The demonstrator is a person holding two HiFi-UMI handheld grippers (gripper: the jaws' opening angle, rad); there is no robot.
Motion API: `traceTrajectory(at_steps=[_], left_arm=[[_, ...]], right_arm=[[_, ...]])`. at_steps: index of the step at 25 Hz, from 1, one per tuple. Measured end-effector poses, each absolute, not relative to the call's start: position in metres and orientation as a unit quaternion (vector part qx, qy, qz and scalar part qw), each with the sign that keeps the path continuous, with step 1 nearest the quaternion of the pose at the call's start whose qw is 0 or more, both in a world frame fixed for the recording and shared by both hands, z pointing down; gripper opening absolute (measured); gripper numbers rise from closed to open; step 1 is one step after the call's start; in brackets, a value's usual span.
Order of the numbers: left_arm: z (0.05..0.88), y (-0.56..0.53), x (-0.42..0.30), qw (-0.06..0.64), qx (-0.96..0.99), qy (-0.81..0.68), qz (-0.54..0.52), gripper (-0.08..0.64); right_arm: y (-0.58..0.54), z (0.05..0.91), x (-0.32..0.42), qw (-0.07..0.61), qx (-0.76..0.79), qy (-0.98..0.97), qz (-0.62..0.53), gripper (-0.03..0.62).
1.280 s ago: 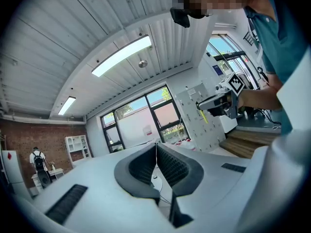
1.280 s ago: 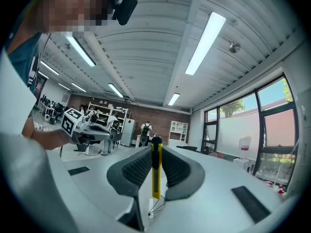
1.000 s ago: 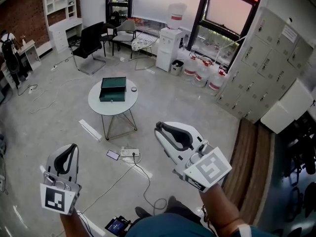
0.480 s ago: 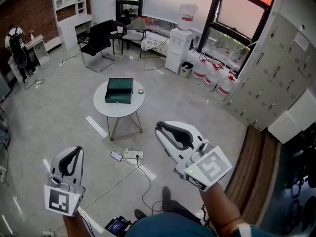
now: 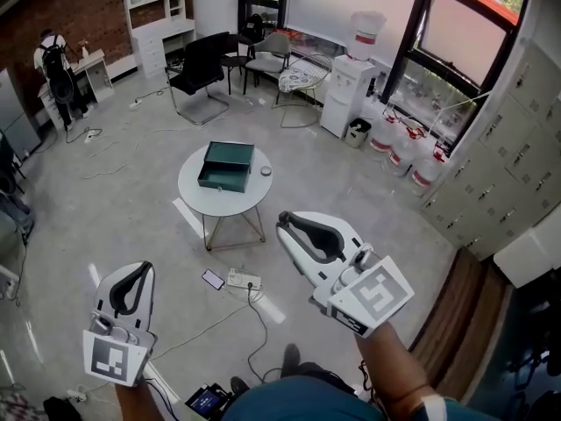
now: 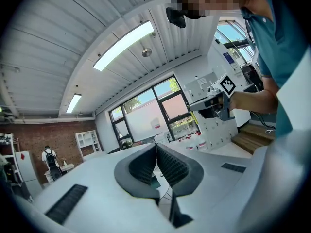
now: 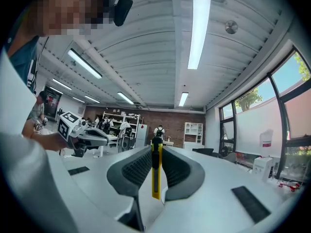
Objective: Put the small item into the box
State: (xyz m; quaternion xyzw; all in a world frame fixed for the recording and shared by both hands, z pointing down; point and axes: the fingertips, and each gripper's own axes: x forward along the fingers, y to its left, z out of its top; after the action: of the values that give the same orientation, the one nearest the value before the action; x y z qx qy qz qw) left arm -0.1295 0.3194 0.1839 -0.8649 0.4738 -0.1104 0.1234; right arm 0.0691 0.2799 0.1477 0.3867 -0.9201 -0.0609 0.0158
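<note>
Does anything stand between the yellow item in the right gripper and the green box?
Nothing visible does. The right gripper holds the yellow item; the open green box sits ahead on the round table, with only a power strip on the floor between.

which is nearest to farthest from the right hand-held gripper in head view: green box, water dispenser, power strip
From the right hand-held gripper, shut on a yellow knife:
1. power strip, on the floor just ahead, lower left
2. green box, on the round table ahead
3. water dispenser, far back on the right
</note>
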Motion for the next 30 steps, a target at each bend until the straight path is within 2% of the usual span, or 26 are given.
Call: traceTrajectory(at_steps=[15, 20, 30], left_arm=[[0.196, 0.285, -0.042, 0.130, -0.844, 0.502, -0.138, 0.020], [0.197, 0.259, 0.007, 0.126, -0.845, 0.499, -0.149, 0.021], [0.205, 0.187, 0.008, 0.127, -0.871, 0.455, -0.137, 0.021]], right_arm=[[0.227, 0.166, 0.153, -0.013, 0.353, -0.934, -0.051, 0.082], [0.200, 0.170, 0.203, -0.016, 0.356, -0.934, -0.039, 0.082], [0.151, 0.177, 0.204, -0.007, 0.396, -0.918, -0.037, 0.083]])
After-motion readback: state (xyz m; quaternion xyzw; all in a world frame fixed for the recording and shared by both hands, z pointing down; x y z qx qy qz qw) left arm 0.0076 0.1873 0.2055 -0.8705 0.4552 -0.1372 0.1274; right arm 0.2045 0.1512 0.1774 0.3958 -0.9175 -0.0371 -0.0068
